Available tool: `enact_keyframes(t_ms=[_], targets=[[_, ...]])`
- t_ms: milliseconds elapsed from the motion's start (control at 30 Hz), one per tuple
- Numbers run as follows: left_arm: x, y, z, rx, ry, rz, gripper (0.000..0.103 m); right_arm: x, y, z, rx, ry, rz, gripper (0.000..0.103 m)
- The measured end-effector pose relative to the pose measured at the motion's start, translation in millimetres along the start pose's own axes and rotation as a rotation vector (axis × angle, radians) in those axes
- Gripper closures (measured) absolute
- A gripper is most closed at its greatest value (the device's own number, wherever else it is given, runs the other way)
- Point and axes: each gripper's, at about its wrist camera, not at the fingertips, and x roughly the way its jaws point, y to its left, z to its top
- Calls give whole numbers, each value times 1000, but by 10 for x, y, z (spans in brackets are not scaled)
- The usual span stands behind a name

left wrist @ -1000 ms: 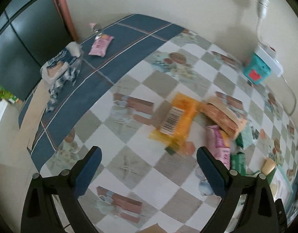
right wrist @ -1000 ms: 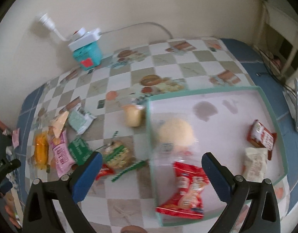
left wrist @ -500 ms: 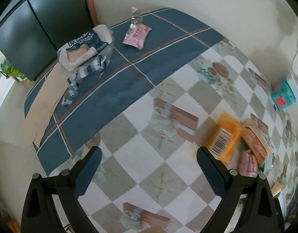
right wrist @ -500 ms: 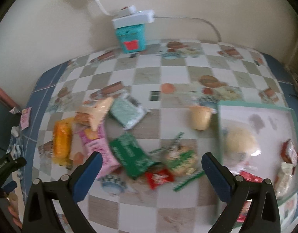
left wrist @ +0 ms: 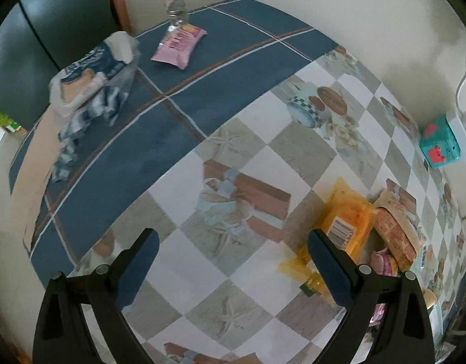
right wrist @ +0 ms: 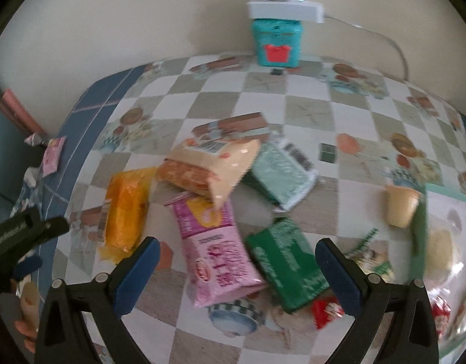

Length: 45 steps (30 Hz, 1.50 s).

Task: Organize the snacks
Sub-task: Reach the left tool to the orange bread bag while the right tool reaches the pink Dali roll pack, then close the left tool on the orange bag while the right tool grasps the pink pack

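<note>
Tray (right wrist: 418,230) only beyond right tongs (right wrist: 233,273)

A plain cream wall (right wrist: 111,21) rises behind the surface (left wrist: 226,273), which is covered by a cloth printed in white and grey-beige checks with kitchen pictures, edged by a wide blue border (left wrist: 208,69) crossed with thin white and brown lines. Against the wall stands a teal box (right wrist: 277,42) bearing a red label, with a white power strip (right wrist: 286,9) lying on top and its white cable (right wrist: 396,45) trailing along the wall. Beyond the blue end, a reddish-brown post (left wrist: 116,0) meets a dark panelled door (left wrist: 47,27). Soft, even daylight fills the room, casting faint shadows.
</note>
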Motion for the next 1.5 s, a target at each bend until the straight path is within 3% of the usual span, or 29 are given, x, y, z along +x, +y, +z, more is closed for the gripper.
enact_keyframes(t_ms=[200,467,633,1033,1067,1133,1167,1233,1333,1500], targets=[[63,-88,51,13,18,-61,5,127,133,-3,-55,-13,23,1],[113,-242,96,47,29,-96,5,180,153,23,-70,-38,53,28],[157,-447,80,120,33,-122,5,256,161,14,-76,-15,79,39],[357,-824,-39,221,74,-138,6,423,177,-44,-114,14,52,40],[367,-832,-44,222,75,-137,8,424,174,-46,-113,15,52,40],[370,-838,-44,220,78,-136,29,417,168,-46,-110,14,50,44],[372,-839,-40,217,80,-140,32,412,161,-44,-108,13,45,47],[369,-834,-37,207,90,-163,49,403,149,-43,-99,15,55,52],[343,-828,-64,204,97,-171,55,386,134,-36,-98,19,55,56],[268,-852,-96,204,96,-150,58,342,104,-43,-85,38,76,58]])
